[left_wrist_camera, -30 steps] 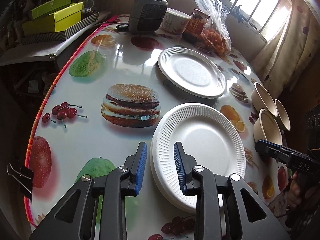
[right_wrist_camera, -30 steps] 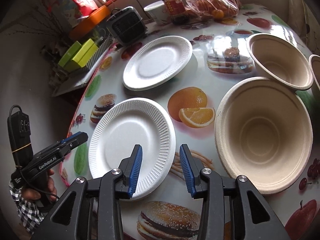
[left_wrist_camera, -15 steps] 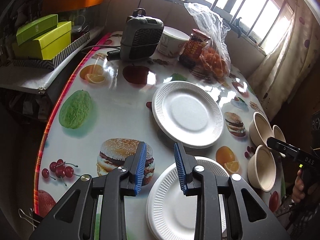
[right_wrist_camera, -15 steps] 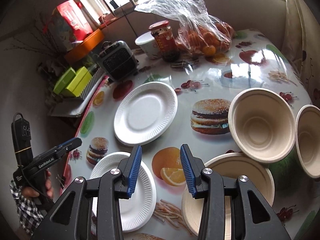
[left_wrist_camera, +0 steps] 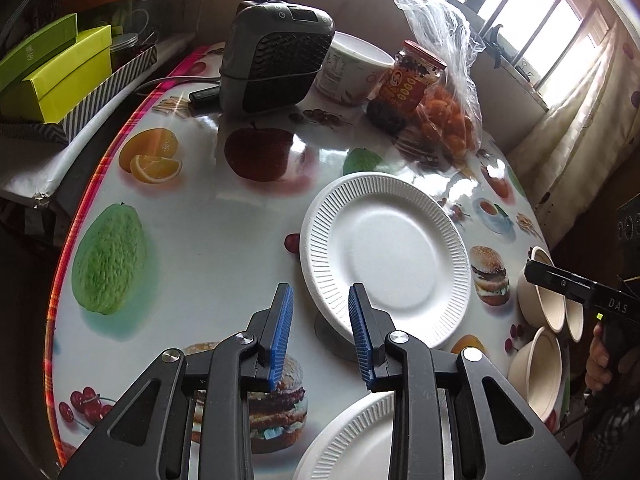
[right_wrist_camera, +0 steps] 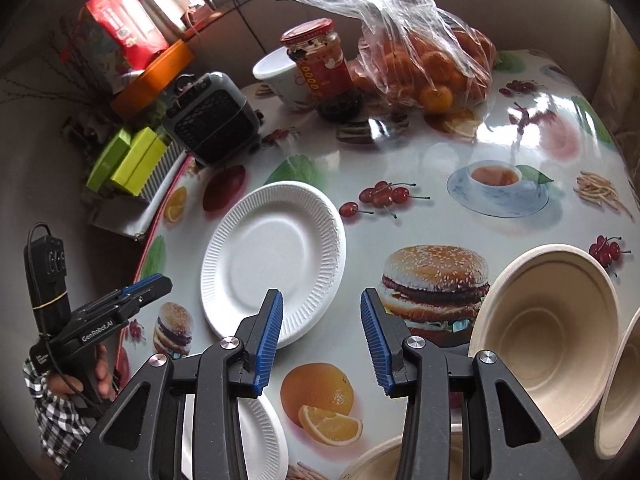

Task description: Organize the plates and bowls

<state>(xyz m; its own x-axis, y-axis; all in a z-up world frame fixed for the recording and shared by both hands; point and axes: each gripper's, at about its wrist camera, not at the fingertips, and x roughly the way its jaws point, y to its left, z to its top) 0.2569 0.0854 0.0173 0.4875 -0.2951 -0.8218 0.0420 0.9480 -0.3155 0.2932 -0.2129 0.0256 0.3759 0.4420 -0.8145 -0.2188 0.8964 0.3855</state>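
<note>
Change since 1 second earlier: both grippers had travelled up the table; the near plate [left_wrist_camera: 352, 440], formerly filling the left wrist view, had dropped to its 6 o'clock edge, and the far plate [left_wrist_camera: 386, 262] had come to centre.
Change, right wrist view: the large bowl formerly at 3 o'clock had slid to the bottom edge; the next bowl [right_wrist_camera: 548, 336] now stood at 4 o'clock.
Far plate, attitude: round, so no long axis; it lay tilted, with its 6 o'clock rim raised off the table [left_wrist_camera: 208, 240] over a shadow.
Far plate, place: centre of the fruit-print table, at 12 o'clock from the near plate, apart from it.
Bowls: 3 stood close together at the table's 3 o'clock edge in the left wrist view, mouths up.
Left gripper [left_wrist_camera: 320, 334]: jaws partly apart, nothing between the pads, just at the far plate's raised rim; contact could not be told.
Right gripper [right_wrist_camera: 322, 342]: jaws partly apart, empty, above the bare table between the far plate and the bowl.
Background: heater [left_wrist_camera: 276, 60], jar [left_wrist_camera: 408, 84] and bag of oranges [left_wrist_camera: 448, 120] at 12 o'clock.
</note>
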